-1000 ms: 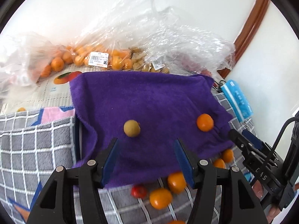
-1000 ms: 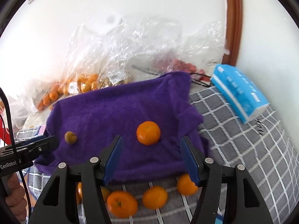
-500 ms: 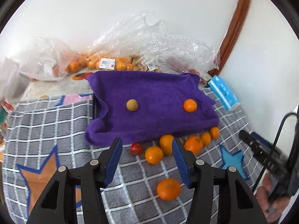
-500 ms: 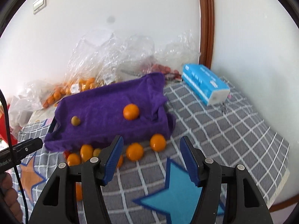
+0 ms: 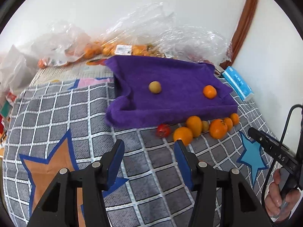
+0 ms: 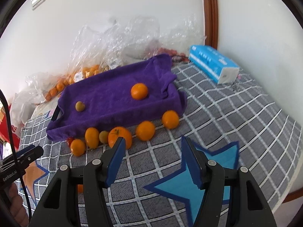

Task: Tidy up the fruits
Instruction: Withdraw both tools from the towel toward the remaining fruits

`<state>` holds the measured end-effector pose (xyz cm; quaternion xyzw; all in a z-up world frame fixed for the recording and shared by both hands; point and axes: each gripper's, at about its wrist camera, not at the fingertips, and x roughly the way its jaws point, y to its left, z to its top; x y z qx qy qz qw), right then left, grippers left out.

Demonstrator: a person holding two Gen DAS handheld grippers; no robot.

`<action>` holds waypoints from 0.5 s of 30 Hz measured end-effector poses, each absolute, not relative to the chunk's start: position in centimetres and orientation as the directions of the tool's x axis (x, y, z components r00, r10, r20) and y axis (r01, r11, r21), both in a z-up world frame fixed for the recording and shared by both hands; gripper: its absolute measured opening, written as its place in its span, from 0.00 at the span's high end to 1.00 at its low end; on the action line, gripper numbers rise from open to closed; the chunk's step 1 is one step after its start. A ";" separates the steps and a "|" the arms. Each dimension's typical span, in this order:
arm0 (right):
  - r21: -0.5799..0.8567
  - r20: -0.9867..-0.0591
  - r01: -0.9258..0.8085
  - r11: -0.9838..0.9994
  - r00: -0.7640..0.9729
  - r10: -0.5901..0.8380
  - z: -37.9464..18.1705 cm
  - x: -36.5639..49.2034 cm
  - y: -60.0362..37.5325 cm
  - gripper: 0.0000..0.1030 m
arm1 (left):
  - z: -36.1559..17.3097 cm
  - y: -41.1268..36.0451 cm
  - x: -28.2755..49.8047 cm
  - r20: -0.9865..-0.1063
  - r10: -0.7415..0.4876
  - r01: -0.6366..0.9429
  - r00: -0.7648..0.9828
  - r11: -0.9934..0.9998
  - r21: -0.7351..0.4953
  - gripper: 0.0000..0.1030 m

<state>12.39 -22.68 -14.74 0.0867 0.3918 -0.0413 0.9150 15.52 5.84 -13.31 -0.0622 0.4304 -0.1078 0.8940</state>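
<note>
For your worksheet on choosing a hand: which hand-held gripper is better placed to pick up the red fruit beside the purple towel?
Probably the left hand-held gripper: open, empty, with the red fruit just ahead. From the right hand-held gripper, oranges mostly hide it.

Plain white walls [image 6: 113, 15] meet at a corner edged by brown wooden trim [image 6: 210, 13]. A white wall switch plate [image 6: 38, 0] sits high left. Bright, even daylight fills the room.
</note>
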 end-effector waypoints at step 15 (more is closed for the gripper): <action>0.087 -0.741 0.130 0.988 0.671 -0.023 -17.1 13.4 -22.0 0.42 | -15.2 6.9 15.5 -0.763 -0.243 0.118 0.599 0.969 -0.216 0.49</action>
